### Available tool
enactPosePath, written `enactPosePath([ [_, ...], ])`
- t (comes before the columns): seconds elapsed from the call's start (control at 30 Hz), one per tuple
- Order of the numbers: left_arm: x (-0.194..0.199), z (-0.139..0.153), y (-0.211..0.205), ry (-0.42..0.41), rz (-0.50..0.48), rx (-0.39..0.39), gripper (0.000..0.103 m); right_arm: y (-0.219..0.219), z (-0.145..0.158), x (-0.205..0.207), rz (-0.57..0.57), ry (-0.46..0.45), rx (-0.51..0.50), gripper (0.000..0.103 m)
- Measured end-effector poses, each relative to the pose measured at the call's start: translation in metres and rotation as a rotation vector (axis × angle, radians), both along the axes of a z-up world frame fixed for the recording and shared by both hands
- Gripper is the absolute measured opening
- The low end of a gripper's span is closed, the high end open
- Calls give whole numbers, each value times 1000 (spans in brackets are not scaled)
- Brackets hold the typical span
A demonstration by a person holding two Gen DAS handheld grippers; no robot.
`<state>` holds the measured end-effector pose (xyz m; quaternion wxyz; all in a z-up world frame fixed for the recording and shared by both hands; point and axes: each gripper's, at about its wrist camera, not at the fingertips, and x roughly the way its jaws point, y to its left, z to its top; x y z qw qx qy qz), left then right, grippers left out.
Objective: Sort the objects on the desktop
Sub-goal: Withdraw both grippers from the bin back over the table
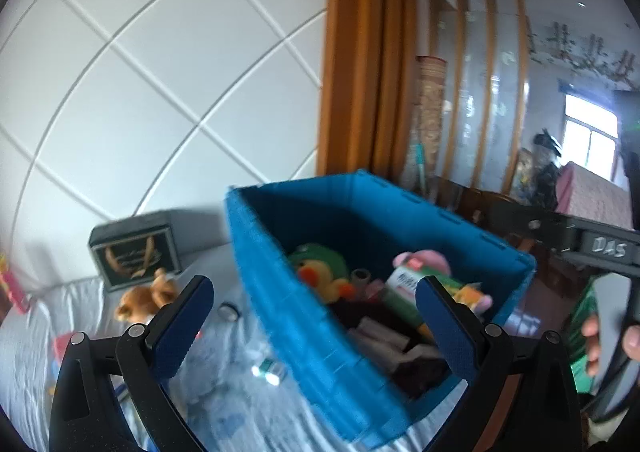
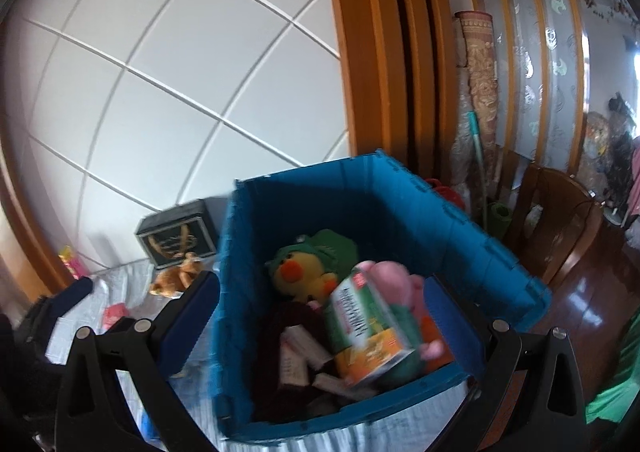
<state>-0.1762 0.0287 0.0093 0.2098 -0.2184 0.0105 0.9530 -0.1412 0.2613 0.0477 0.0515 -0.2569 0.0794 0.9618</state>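
On the desk, which is covered with a pale patterned cloth (image 1: 224, 404), stands a deep blue plastic crate (image 1: 304, 316) with its top open. Inside it lie a yellow plush duck in a green hat (image 2: 304, 272), a pink plush toy (image 2: 396, 280), a green and orange printed carton (image 2: 368, 332) tilted on top of the pile, several small pale boxes (image 2: 300, 356) and a dark brown fuzzy item (image 2: 280, 324).

Both hand-held grippers hang above the crate, empty. The left hand-held gripper (image 1: 314, 320) has its blue-padded fingers (image 1: 180, 332) spread wide, with the near wall of the crate between them in its view. The right hand-held gripper (image 2: 320, 324) is likewise spread wide, framing the crate's contents and gripping nothing.

Left of the crate, on the cloth, lies a small brown plush animal (image 1: 144, 296), just in front of a dark grey box with a gold emblem (image 1: 134, 252) that stands against the white panelled wall (image 1: 140, 72). A small clear bottle with a green label (image 1: 268, 366) lies on the cloth close to the crate's near-left corner; it is blurred. A small pink object (image 2: 114, 312) sits further left. Behind the crate rises an orange wooden door frame (image 2: 376, 52).
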Motion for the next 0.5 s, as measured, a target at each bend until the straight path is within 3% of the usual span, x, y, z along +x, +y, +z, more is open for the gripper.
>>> enactPosePath([
  [0.27, 22, -48, -87, -48, 168, -9, 102, -59, -21, 25, 59, 26, -61, 103],
  [0.5, 42, -100, -158, -63, 326, -90, 102, -118, -49, 33, 107, 52, -73, 103],
])
